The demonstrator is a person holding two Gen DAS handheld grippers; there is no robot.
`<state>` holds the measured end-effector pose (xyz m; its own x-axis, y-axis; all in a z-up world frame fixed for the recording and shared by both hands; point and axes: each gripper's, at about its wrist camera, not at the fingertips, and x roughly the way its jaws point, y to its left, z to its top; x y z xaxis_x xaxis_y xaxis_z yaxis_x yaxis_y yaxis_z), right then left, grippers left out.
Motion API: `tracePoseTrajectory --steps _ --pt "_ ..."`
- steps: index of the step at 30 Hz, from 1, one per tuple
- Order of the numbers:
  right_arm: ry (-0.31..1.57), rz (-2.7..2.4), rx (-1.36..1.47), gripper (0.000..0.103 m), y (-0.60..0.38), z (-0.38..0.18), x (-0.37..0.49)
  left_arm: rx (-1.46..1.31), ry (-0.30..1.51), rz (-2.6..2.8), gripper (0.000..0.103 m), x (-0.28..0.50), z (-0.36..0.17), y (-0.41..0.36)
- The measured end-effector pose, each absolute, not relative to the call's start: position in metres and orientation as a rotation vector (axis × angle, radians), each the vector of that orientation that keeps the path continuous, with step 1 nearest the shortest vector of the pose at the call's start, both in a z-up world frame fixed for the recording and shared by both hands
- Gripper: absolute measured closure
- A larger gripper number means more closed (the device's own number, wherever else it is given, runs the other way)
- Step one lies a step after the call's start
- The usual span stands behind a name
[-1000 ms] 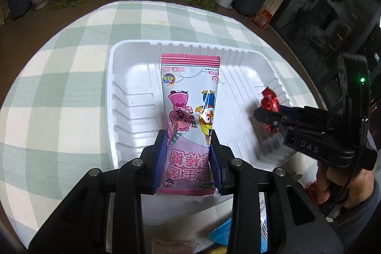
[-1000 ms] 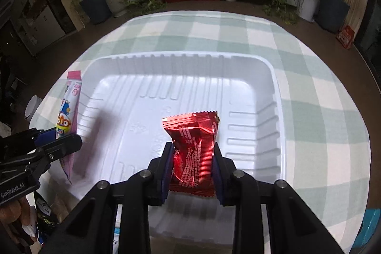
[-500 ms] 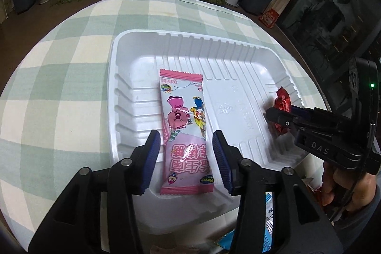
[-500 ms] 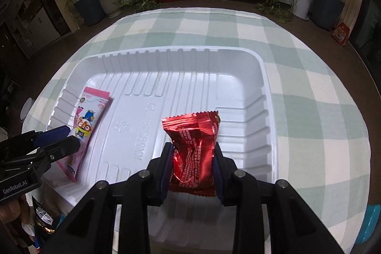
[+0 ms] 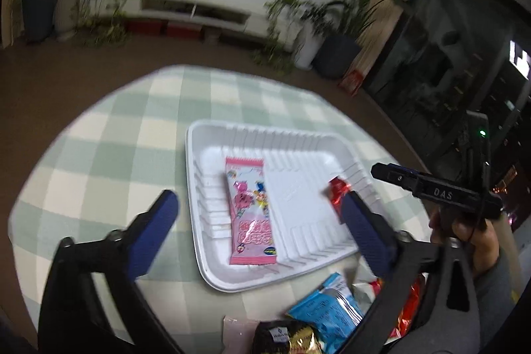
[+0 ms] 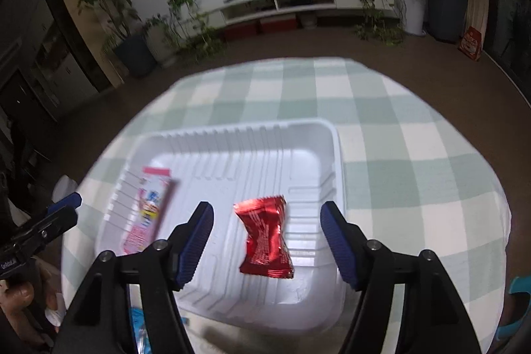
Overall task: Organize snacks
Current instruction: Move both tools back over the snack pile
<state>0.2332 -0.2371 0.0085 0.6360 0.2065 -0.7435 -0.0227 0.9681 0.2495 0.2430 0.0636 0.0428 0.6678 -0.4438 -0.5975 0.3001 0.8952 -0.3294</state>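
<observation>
Pink snack pack (image 5: 251, 212) lies flat inside the white tray (image 5: 232, 279), printed side up, long axis running away from the left tongs (image 5: 262, 229). It sits ahead of and between the two blue pads, w/ neither pad touching it. Left tongs are spread wide apart, nothing in them.

Red snack pack (image 6: 265, 238) lies in the same tray, on the floor near its right wall, pinched in at the middle. It's just ahead of the right tongs (image 6: 267, 239), centred in the gap, and the pads are clear of it on both sides. Right tongs also wide apart, gripping nothing.

The two packs are well apart, pink on the left-tongs side, red on the right-tongs side. The tray rests on a green-and-white check tablecloth (image 6: 398, 161).

Near side of the tray, below the left tongs: a blue snack bag (image 5: 327, 309), a dark pack w/ gold print (image 5: 285, 335), some red wrappers (image 5: 410, 304), all loose on the cloth.
</observation>
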Motion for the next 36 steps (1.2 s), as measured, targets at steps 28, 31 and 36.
tracePoseTrajectory --steps 28,31,36 --pt "0.699 0.020 0.281 0.007 -0.264 0.005 0.023 0.058 0.764 -0.353 0.000 0.015 0.002 -0.001" --pt "0.736 0.025 0.264 0.007 -0.259 -0.002 0.020 0.078 0.797 -0.334 0.001 0.021 -0.006 -0.004" --pt "0.722 0.019 0.257 0.007 -0.258 -0.002 0.013 0.011 0.820 -0.338 0.007 0.029 -0.010 0.008"
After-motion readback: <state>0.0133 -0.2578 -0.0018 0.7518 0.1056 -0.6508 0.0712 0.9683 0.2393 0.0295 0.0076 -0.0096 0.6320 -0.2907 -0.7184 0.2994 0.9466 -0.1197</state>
